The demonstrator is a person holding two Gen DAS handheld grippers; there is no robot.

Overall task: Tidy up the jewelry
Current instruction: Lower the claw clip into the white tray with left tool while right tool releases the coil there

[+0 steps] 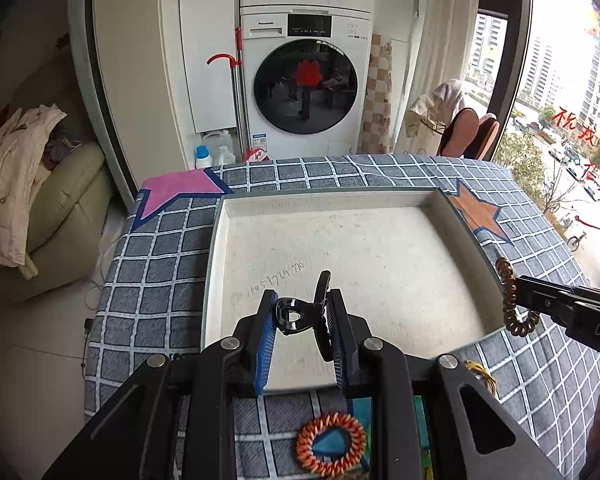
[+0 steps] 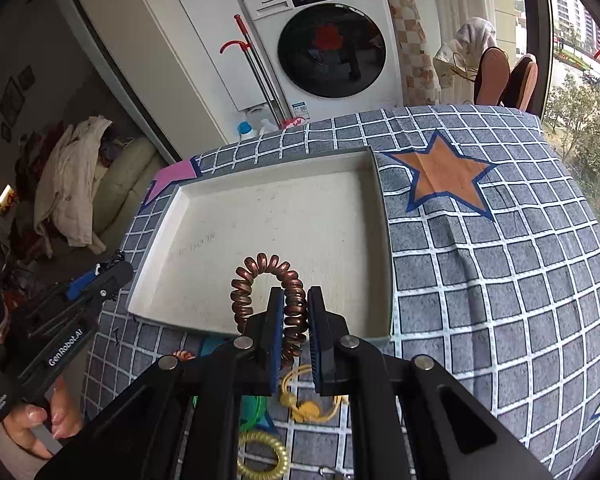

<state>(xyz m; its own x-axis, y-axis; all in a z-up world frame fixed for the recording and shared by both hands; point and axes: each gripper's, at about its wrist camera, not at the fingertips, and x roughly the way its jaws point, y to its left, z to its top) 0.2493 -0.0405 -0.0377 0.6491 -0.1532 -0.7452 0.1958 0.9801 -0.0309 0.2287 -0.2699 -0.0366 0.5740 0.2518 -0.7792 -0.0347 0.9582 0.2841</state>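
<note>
Black fingers with blue pads fill the foreground of both wrist views, each pair closed on one hair accessory. The left gripper point(image 1: 302, 316) has narrowed its fingers onto a black claw clip point(image 1: 300, 314), pinched between the pads and held above the near part of the tray point(image 1: 216, 264). The right gripper point(image 2: 294, 320) is almost fully closed on a brown spiral hair tie point(image 2: 274, 280), whose loop stands up past the fingertips, over the tray's near edge. The shallow white tray sits on a grid-patterned cloth with stars covering the surface point(image 2: 500, 260), and nothing lies in it yet (only faint handwriting on its floor). So the step in hand looks like the carry: both pieces are lifted and heading for the tray. The next move likely calls for lowering each piece to the tray floor, well apart from the other, and opening the fingers only once it rests there, since the springy tie may bounce or roll. More pieces wait on the cloth near the cameras: an orange spiral tie point(image 1: 331, 442), a yellow-green spiral tie point(image 2: 262, 456) and a yellow cord piece point(image 2: 308, 404). They are partly hidden behind the gripper bodies, so the full count is unclear, and a green item beneath the right gripper is too covered to identify.
</note>
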